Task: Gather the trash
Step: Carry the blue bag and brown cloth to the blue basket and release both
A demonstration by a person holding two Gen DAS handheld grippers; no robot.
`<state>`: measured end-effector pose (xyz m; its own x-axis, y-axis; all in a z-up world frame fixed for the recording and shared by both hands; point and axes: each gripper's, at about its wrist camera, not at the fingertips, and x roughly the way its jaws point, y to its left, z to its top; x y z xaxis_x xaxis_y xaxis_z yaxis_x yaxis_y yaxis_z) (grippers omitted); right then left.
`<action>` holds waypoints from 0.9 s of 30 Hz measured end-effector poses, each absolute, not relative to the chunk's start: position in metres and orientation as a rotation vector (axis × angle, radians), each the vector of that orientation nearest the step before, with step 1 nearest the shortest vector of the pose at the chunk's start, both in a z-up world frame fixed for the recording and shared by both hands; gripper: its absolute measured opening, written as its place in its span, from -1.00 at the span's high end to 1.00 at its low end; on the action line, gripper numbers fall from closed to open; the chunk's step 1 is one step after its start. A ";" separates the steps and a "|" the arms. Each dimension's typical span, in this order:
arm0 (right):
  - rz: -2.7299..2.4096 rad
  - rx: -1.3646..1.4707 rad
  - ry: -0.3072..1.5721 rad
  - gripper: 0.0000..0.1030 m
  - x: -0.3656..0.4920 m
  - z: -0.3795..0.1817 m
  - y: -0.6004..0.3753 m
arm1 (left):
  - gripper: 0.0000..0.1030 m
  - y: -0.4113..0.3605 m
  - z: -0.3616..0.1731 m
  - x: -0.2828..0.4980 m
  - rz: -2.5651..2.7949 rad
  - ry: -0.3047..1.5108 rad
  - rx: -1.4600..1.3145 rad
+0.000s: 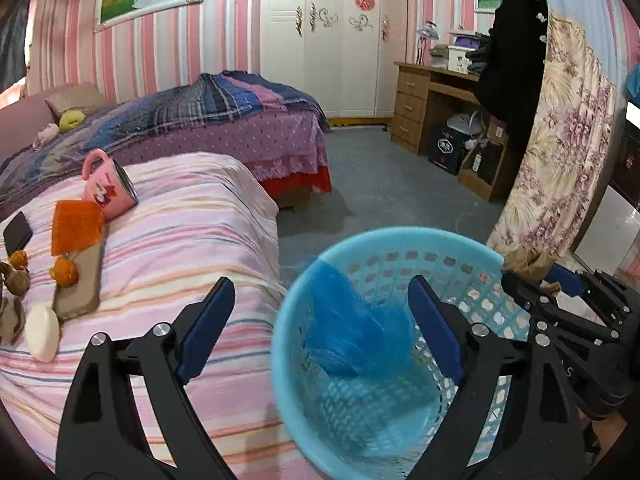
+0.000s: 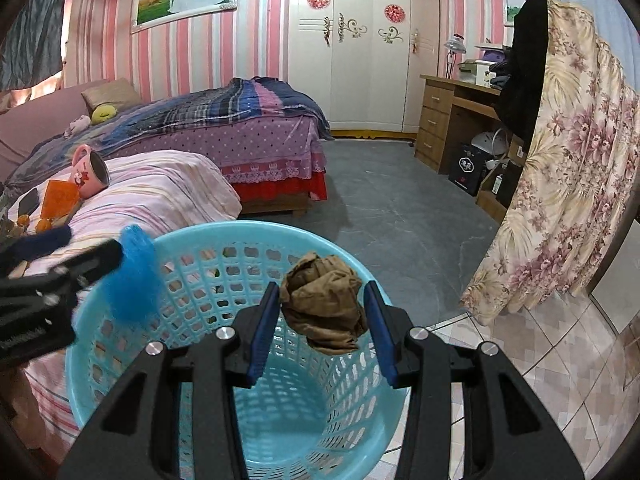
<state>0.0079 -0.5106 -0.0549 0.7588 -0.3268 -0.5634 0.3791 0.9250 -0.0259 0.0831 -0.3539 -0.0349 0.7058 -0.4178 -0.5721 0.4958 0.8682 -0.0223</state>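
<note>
Brown paper wad (image 2: pixel 325 309) clamped between blue pads (image 2: pixel 264 334) of right gripper (image 2: pixel 322 330), hanging over mouth of basket (image 2: pixel 192 240), a little toward its far rim. Pads pressing both flanks of wad, jaws partway closed around it. Blue fluffy scrap (image 1: pixel 352 324) blurred in the air just inside basket (image 1: pixel 298 292), at its left rim, between jaws of left gripper (image 1: pixel 324 336) but free of both pads (image 1: pixel 204 332). Left jaws wide apart, nothing gripped. Same blue scrap (image 2: pixel 132 276) in right view just off left gripper's (image 2: pixel 60 264) tip, over basket's left edge. Right gripper (image 1: pixel 552 284) in left view at far right, by basket's right rim, brown wad (image 1: pixel 528 258) peeking at its tip.

Basket light blue, lattice walls, standing on floor (image 2: pixel 400 208) against near bed (image 2: pixel 168 188) with pink striped sheet. On that bed, to the left: pink mug (image 1: pixel 108 184) lying on its side, orange pad (image 1: pixel 76 226), dark phone (image 1: pixel 18 232), orange peel bits (image 1: pixel 64 270), white round lump (image 1: pixel 42 332). Beyond, second bed (image 1: pixel 240 120) with plaid blanket. Far wall: white wardrobe (image 1: pixel 336 40). Right: wooden desk (image 1: pixel 428 96), floral curtain (image 2: pixel 568 184)
</note>
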 end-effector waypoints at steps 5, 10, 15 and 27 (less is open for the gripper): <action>-0.392 0.083 0.598 0.15 0.010 -0.056 -0.507 | -0.78 -0.336 -0.036 0.094 -0.464 0.613 0.122; -0.414 0.077 0.586 -0.31 0.011 -0.055 -0.505 | -0.81 -0.317 -0.036 0.103 -0.401 0.599 0.131; -0.421 0.068 0.586 -0.49 0.015 -0.053 -0.500 | -0.84 -0.296 -0.033 0.106 -0.370 0.589 0.123; -0.373 0.053 0.559 -0.71 0.037 -0.034 -0.451 | -0.89 -0.221 -0.019 0.100 -0.269 0.575 0.103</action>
